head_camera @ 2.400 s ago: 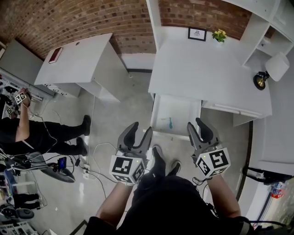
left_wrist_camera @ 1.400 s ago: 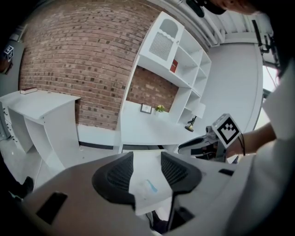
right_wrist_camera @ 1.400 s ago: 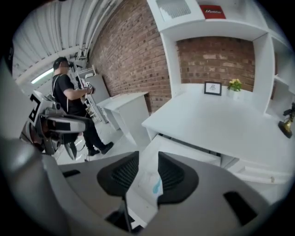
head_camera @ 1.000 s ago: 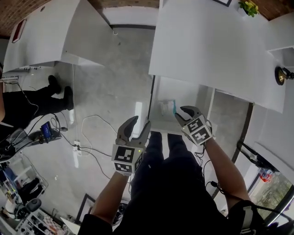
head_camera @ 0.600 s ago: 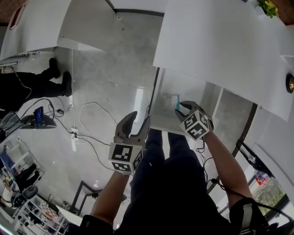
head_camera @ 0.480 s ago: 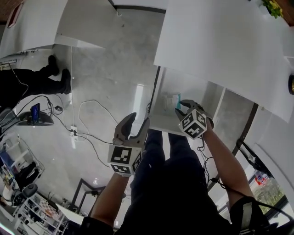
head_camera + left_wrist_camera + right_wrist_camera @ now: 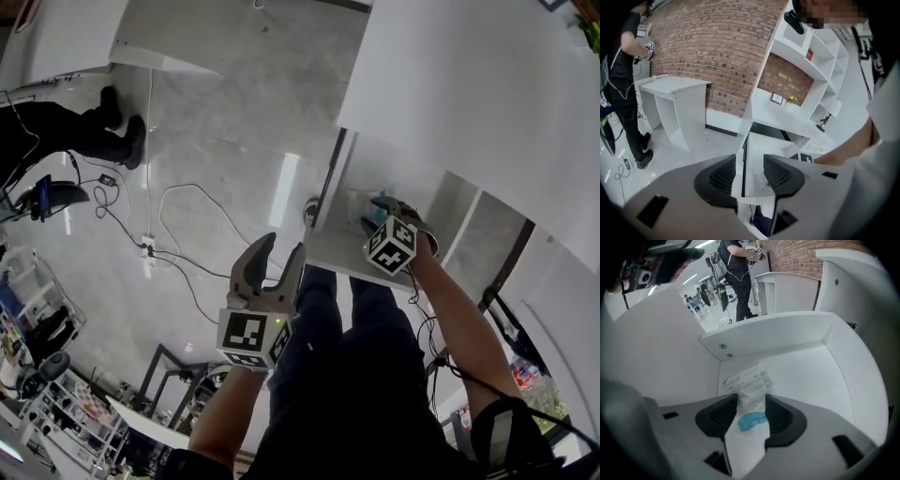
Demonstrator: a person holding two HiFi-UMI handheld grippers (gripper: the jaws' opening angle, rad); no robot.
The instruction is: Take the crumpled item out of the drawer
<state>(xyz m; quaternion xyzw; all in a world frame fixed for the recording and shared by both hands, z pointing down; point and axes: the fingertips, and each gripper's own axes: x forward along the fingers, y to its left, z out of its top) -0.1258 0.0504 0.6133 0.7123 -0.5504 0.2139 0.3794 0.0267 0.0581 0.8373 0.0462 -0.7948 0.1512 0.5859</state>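
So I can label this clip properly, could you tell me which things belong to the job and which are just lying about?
Job: crumpled white packet with blue print; open white drawer; right tool, jaws just opened, packet between them.
Lying about: thin floor cables; small framed picture; yellow potted plant; left tool, open and empty.

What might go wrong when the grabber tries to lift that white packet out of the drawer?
The right gripper has just been opening its jaws, and the packet sits between them, not squeezed yet. It looks thin, so the pads might slip off or pinch only a corner. It also lies near the drawer wall, so a jaw might bump that.
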